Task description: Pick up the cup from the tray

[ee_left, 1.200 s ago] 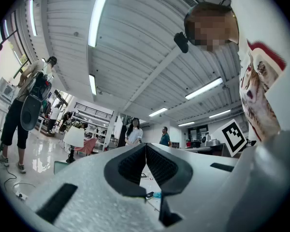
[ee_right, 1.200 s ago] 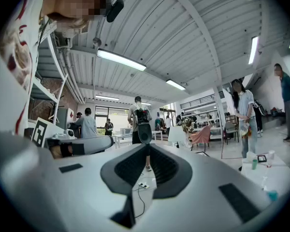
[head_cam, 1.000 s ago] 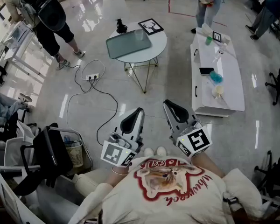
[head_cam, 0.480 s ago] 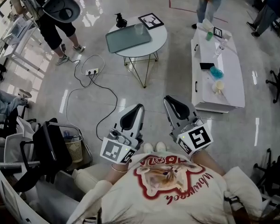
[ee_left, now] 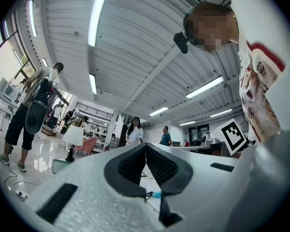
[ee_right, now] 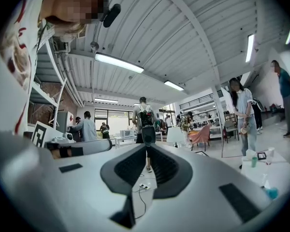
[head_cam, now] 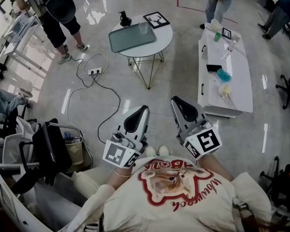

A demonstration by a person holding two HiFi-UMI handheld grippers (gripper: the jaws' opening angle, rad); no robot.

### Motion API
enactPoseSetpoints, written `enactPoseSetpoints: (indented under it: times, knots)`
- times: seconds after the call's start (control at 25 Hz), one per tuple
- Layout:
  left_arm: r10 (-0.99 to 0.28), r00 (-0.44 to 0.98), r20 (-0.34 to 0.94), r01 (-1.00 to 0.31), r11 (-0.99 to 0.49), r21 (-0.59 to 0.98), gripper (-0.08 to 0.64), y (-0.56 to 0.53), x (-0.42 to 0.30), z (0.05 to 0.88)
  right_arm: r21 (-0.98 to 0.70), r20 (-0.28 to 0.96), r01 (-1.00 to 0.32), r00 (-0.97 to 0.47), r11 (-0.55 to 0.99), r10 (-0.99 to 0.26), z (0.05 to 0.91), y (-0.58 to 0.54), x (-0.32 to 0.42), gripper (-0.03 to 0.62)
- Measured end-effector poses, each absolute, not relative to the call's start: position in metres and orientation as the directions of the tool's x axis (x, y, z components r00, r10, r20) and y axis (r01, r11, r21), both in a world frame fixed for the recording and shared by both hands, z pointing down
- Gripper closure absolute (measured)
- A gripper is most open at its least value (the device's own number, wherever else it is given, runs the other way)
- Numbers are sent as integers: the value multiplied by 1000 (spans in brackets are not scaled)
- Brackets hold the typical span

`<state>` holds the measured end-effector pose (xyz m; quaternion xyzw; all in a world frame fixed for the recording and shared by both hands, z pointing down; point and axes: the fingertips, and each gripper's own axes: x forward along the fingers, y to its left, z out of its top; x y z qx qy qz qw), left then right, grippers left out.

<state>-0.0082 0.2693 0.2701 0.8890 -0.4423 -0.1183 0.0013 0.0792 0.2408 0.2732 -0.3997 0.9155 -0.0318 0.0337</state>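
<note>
Resting on a round white table (head_cam: 162, 45) with thin wire legs, a flat rectangular grey-green tray (head_cam: 128, 38) carries one clear, glassy cup (head_cam: 144, 29), upright at the tray's far right corner. Whether the cup holds anything cannot be made out. A black object (head_cam: 124, 20) and a framed card (head_cam: 156, 20) sit at the table's far edge, off the tray. Well short of the table, the left gripper (head_cam: 144, 109) and the right gripper (head_cam: 175, 100) each have their ribbed black pads (ee_left: 159, 166) pressed together, with nothing between them.

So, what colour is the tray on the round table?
Grey-green tray, best seen in the head view.
</note>
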Motion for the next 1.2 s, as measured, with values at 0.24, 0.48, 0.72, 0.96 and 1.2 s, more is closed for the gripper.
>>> enactPoseSetpoints:
  times: [0.24,0.48,0.72,0.96,1.2]
  knots:
    - [-803,556,-214,-804,-585,105,546,267,-1,271,-84,-38,-718,-691,691,-722,275,234,90,548]
    - [-816,539,-209,-818,-567,103,546,268,2,274,-96,-35,-708,-701,700,-713,281,231,94,548]
    - [-827,517,-221,-832,-546,99,546,249,-11,274,-99,-40,-697,-710,710,-703,284,212,86,548]
    - [-819,525,-231,-824,-557,103,546,202,-22,275,-90,-34,-703,-706,706,-707,285,172,74,548]
    - [-813,538,-223,-813,-570,115,545,129,-45,283,-101,-38,-711,-696,696,-717,291,102,51,548]
